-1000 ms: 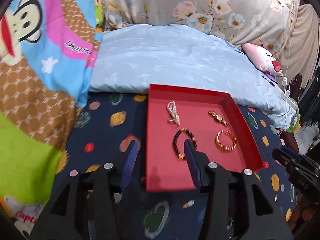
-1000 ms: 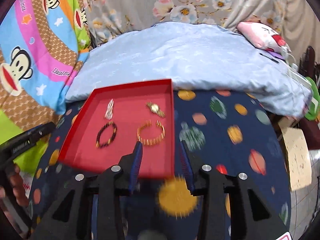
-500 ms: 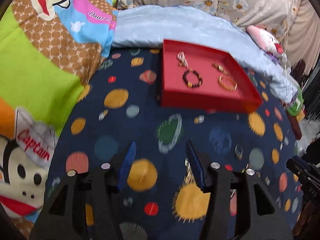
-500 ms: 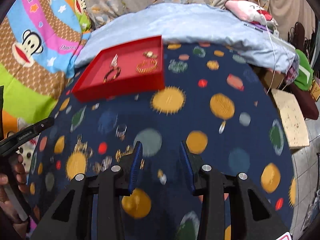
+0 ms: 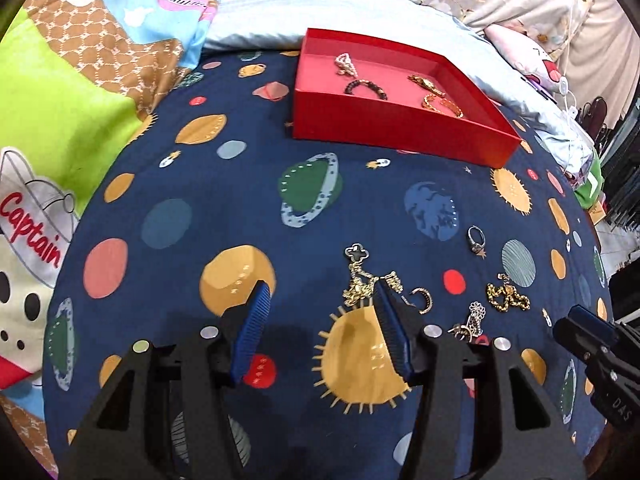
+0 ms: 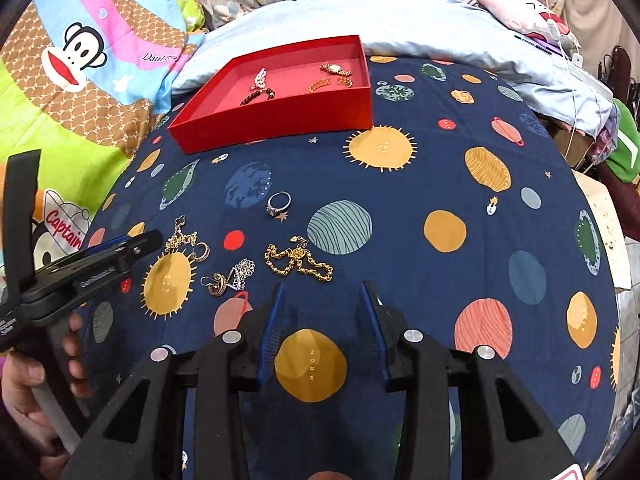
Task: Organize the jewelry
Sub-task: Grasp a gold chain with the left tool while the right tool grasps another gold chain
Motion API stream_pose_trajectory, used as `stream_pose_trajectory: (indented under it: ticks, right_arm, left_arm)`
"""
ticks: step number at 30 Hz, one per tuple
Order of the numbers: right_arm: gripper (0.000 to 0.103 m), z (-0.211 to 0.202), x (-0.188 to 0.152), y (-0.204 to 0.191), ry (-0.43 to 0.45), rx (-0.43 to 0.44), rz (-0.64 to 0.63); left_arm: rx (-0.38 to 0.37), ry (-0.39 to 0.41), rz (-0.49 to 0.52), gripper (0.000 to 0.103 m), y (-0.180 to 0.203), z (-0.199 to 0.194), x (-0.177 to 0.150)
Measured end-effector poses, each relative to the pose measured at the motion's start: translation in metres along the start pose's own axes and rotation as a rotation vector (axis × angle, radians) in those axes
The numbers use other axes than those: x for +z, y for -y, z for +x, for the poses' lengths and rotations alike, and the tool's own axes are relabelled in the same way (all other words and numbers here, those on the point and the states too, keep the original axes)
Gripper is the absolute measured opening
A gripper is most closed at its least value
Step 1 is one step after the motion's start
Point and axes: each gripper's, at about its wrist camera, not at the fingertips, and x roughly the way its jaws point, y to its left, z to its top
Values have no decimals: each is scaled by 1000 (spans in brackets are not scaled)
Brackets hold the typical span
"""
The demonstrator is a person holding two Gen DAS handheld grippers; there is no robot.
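A red tray [image 5: 396,136] [image 6: 280,120] sits at the far side of the navy planet-print sheet and holds a dark bead bracelet [image 5: 366,87], a gold bangle [image 5: 442,105], a watch and a pearl piece. Loose on the sheet lie a clover-pendant gold necklace [image 5: 358,276] [image 6: 182,236], a silver ring [image 5: 476,238] [image 6: 278,203], a gold chain bracelet [image 5: 506,296] [image 6: 298,262] and silver earrings [image 6: 234,274]. My left gripper [image 5: 320,300] is open and empty, its right finger beside the necklace. My right gripper [image 6: 322,294] is open and empty, just in front of the gold chain.
A pale blue pillow [image 5: 260,16] lies behind the tray. A bright cartoon-monkey quilt [image 5: 60,100] covers the left side. The bed edge drops off on the right, with clutter and a cable [image 6: 576,80] beyond it.
Both grippers have pulled back from the red tray toward the near part of the bed. The loose jewelry has come into view in front of them. Both stay open.
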Motion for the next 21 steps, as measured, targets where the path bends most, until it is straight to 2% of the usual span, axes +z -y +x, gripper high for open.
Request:
stream_pose_trajectory:
  ticks: [3,6,8,9,10,14,21]
  right_arm:
    - [38,2,1,-1,-4,0,0]
    - [38,2,2,0,-3,-2,0]
    - [38,4,3,0,-4,-4,3]
    - [38,4,3,1,-5,-3,4]
    - [38,6,4,1,-8,-2,5]
    - [38,10,6,2,-14,3,8]
    - [38,23,13,-6,-27,19,-21]
  left_arm:
    - [-13,-13,-1,50,3,10,1]
    - [-9,-8,4,41,7,15,2]
    - [6,-2,34,23,12,17,3]
    - [-2,-1,43,18,14,18,3]
    - [-14,-2,50,7,16,18,3]
    - [-10,-2,81,3,23,17,2]
    - [-90,-8,19,2,10,-3,9]
